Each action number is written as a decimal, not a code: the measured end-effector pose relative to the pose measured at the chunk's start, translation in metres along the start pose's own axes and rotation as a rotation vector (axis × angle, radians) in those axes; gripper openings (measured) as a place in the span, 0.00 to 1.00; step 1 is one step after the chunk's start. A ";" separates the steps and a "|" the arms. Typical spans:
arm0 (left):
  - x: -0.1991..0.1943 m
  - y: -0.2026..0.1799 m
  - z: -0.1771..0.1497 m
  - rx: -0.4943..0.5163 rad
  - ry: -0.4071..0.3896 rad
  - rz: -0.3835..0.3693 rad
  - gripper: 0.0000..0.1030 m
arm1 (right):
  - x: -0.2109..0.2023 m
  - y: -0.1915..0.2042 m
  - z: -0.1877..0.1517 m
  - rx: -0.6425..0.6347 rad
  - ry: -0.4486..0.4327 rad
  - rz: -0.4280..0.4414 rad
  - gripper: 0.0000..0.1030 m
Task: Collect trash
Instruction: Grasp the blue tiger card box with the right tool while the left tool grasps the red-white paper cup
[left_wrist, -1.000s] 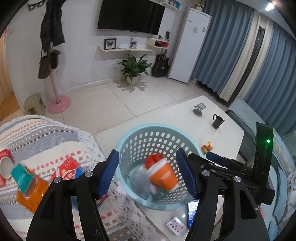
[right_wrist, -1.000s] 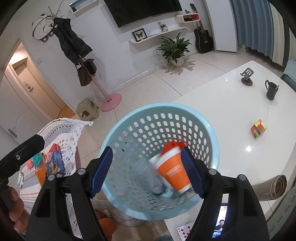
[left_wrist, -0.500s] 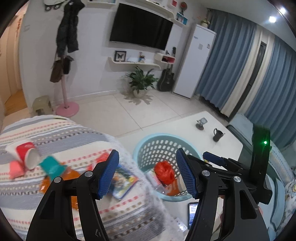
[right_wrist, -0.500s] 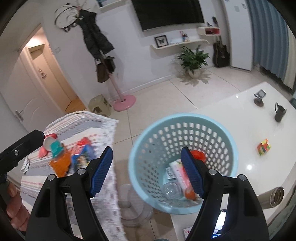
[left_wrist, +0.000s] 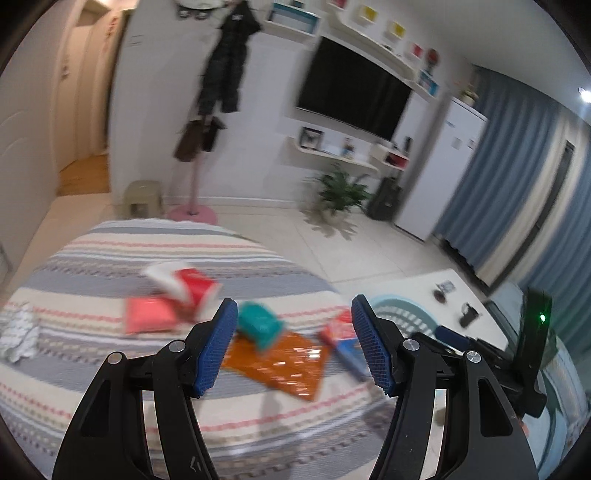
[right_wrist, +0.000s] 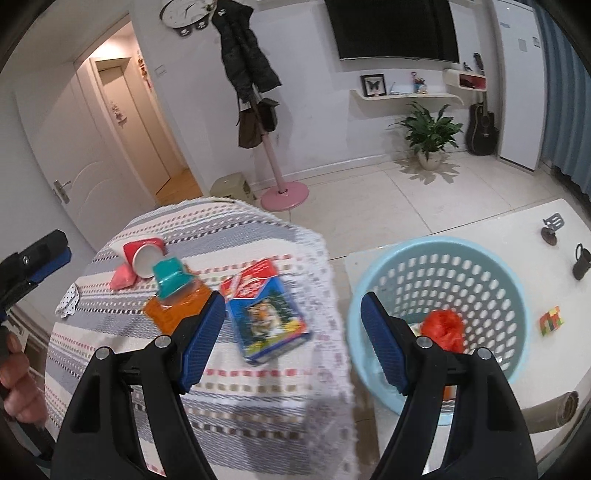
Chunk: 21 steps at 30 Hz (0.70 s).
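A: How are the grippers held?
B: The left gripper (left_wrist: 293, 345) hovers above the striped cloth (left_wrist: 92, 266), jaws wide apart, nothing between them. The right gripper (right_wrist: 291, 341) is also spread and empty, between the cloth and the blue basket (right_wrist: 519, 295).

A: And the trash?
B: The tiger box (right_wrist: 267, 319), teal cup (right_wrist: 171, 277), orange wrapper (right_wrist: 173, 312) and a red cup (right_wrist: 144, 256), I think, lie on the cloth. A red bag (right_wrist: 443, 326) is in the basket.

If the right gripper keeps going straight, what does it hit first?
Most likely the blue tiger box on the striped cloth: it lies between the open right gripper's fingers. The basket sits off to the right. Depth is hard to judge through the fisheye.
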<state>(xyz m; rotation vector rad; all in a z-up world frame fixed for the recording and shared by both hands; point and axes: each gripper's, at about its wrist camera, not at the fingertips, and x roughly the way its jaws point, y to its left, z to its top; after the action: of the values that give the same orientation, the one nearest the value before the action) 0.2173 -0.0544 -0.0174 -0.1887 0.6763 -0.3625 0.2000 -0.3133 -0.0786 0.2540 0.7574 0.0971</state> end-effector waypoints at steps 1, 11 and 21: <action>-0.001 0.009 0.000 -0.012 -0.002 0.020 0.60 | 0.005 0.006 -0.003 -0.011 -0.005 -0.010 0.70; 0.027 0.098 0.006 -0.164 0.056 0.076 0.61 | 0.052 0.027 -0.012 -0.066 0.033 -0.072 0.73; 0.093 0.106 0.024 -0.176 0.151 0.089 0.68 | 0.071 0.028 -0.006 -0.124 0.085 -0.081 0.76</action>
<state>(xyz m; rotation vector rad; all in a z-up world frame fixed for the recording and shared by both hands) 0.3279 0.0082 -0.0825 -0.2991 0.8640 -0.2327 0.2477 -0.2724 -0.1229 0.1019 0.8417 0.0782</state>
